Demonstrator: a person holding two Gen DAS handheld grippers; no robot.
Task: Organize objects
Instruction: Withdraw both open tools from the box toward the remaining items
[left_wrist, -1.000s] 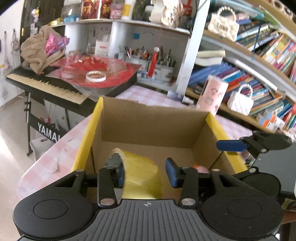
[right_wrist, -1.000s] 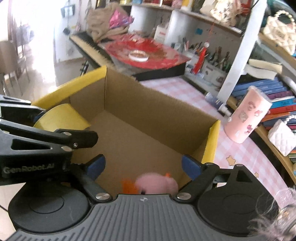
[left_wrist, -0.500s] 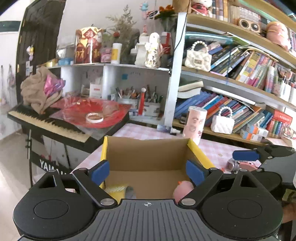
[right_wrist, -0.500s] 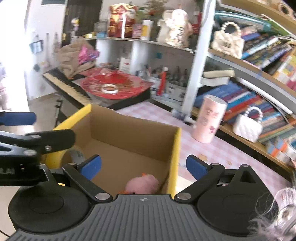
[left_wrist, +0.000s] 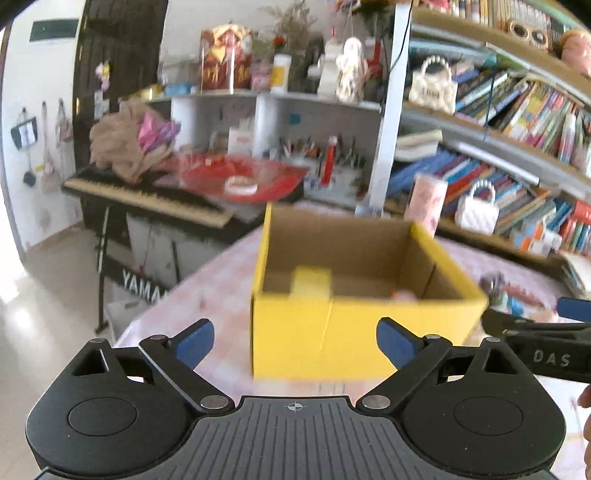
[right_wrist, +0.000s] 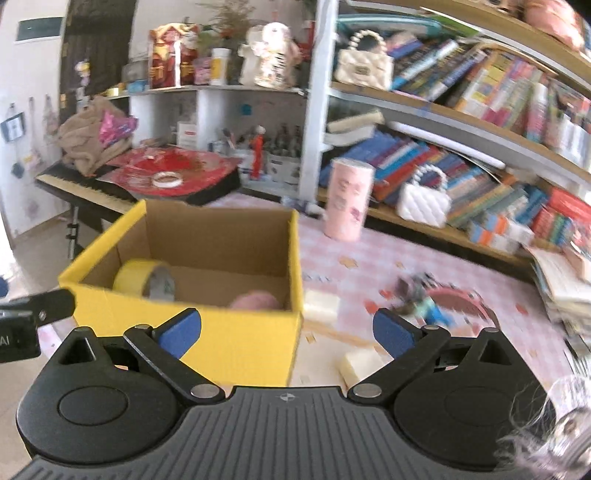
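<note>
A yellow cardboard box stands on the pink checked table, also in the right wrist view. Inside it lie a yellow tape roll, also in the left wrist view, and a pink plush toy. My left gripper is open and empty, in front of the box. My right gripper is open and empty, in front of the box's right corner. Two white foam blocks and a blurred small toy lie on the table right of the box.
A pink tumbler stands behind the box. Bookshelves with white handbags run along the back and right. A keyboard with red plastic and a tape roll stands at the left beyond the table edge. Books are stacked at the far right.
Both grippers have pulled up and back out of the box. The left gripper let go of the yellow tape roll, which now lies in the box, and opened wide.
</note>
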